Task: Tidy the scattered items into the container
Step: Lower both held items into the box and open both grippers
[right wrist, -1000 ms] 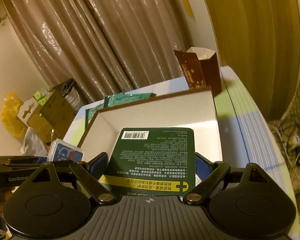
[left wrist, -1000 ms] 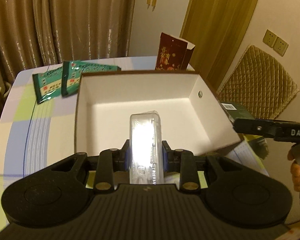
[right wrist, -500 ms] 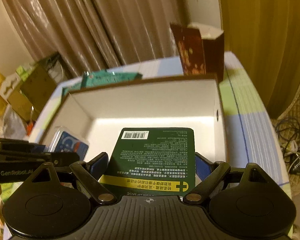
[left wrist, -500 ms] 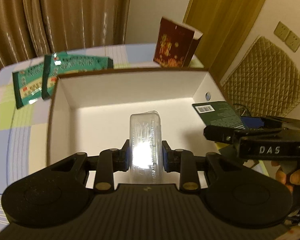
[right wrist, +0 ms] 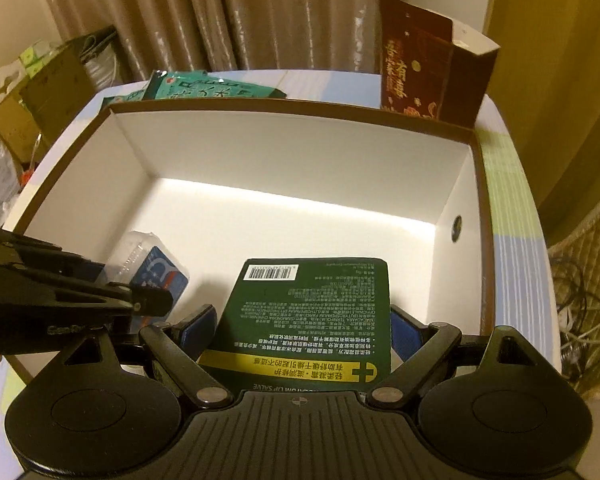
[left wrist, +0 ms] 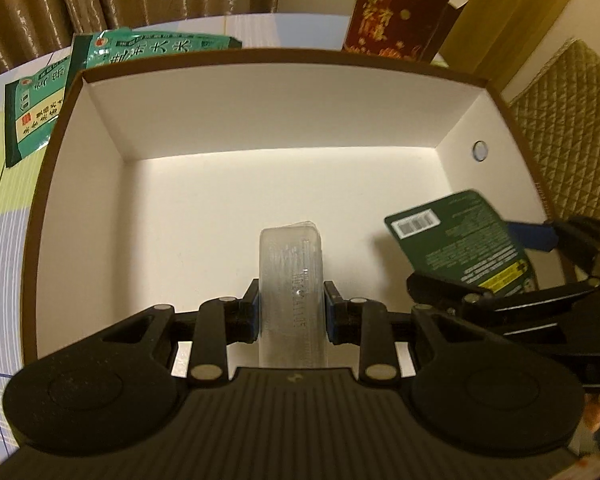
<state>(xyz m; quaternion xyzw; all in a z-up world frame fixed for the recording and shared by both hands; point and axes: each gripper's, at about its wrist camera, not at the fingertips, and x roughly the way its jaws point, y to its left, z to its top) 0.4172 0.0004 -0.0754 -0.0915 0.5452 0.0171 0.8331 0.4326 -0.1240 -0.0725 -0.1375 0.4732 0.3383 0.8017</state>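
Observation:
A white box with a brown rim (left wrist: 260, 54) (right wrist: 292, 106) stands on the table, its floor bare. My left gripper (left wrist: 291, 312) is shut on a clear plastic pack (left wrist: 291, 276), held over the near part of the box. The pack shows a blue label in the right wrist view (right wrist: 156, 268). My right gripper (right wrist: 304, 328) is shut on a dark green card pack (right wrist: 312, 312) with a barcode and yellow strip, held inside the box at its right side. It also shows in the left wrist view (left wrist: 460, 236).
Two green sachets (left wrist: 60, 88) (right wrist: 204, 88) lie on the table behind the box at the left. A dark red carton (left wrist: 400, 20) (right wrist: 428, 68) stands behind the box at the right. A padded chair (left wrist: 572, 112) is at the right.
Both grippers have moved forward and down over the box with their packs. The box now fills both views, and the green card pack is now inside its right side.

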